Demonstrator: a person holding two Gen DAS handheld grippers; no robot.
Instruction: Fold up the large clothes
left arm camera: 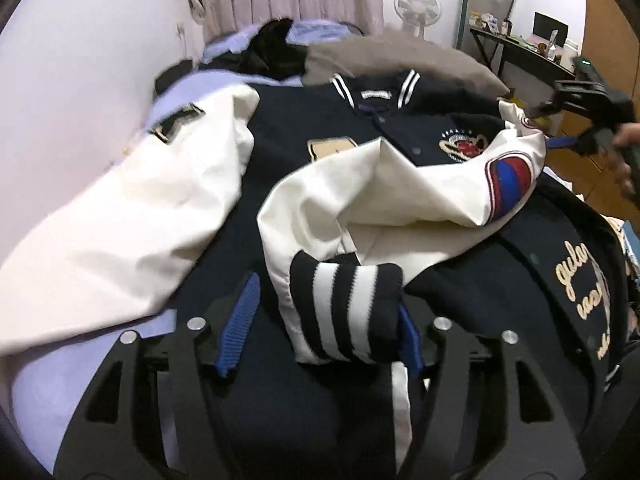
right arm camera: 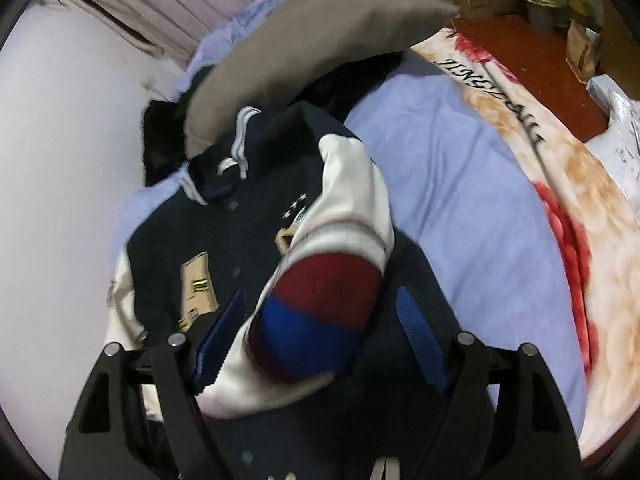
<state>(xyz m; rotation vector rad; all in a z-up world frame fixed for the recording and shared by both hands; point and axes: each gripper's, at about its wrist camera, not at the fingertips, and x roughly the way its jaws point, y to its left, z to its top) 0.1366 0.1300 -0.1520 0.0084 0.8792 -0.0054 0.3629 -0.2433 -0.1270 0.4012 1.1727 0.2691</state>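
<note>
A navy varsity jacket [left arm camera: 304, 128] with cream sleeves lies face up on a lilac bed sheet [right arm camera: 460, 184]. One cream sleeve [left arm camera: 400, 192] is folded across the chest. Its navy cuff with white stripes [left arm camera: 346, 312] sits between the jaws of my left gripper [left arm camera: 326, 320], which stand wide apart around it. The other sleeve [left arm camera: 132, 208] lies spread out at the left. In the right wrist view my right gripper [right arm camera: 320, 328] is open, its blue pads either side of the sleeve's red and blue patch [right arm camera: 316, 320]. The right gripper [left arm camera: 588, 100] also shows at the left wrist view's right edge.
A taupe pillow [right arm camera: 304, 44] and dark clothes [left arm camera: 276, 48] lie beyond the collar. A floral blanket [right arm camera: 592, 208] covers the bed's right side. A white wall [left arm camera: 80, 60] runs along the left. A fan [left arm camera: 418, 6] and a cluttered desk [left arm camera: 520, 46] stand behind.
</note>
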